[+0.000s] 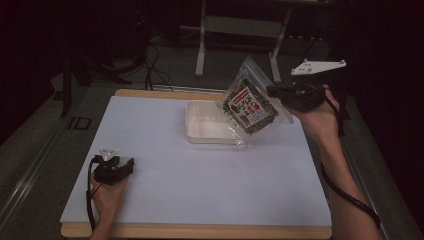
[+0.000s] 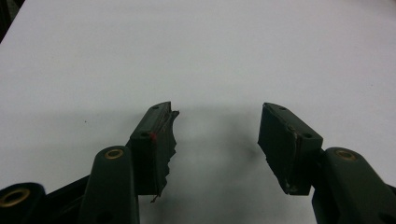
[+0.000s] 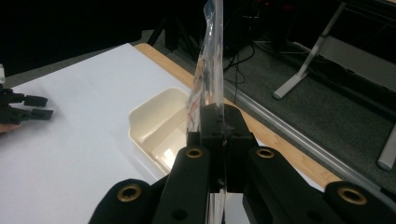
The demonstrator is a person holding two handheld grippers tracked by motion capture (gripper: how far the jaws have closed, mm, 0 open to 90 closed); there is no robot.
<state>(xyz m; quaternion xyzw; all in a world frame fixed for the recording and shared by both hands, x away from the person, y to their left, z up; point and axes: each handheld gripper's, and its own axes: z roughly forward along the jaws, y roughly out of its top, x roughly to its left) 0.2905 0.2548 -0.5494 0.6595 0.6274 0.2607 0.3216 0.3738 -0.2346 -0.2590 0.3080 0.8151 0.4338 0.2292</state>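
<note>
Right gripper holds bag above tray.
Its jaws are clamped on the bag's edge, the bag tilted in the air over the tray's right end. Left gripper rests on the mat, jaws apart, nothing between them.

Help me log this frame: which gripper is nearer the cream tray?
Right. The right gripper hangs just beyond the tray at its right end, clamping a clear snack bag over it. The left gripper rests open on the white table, well short of the tray.
</note>
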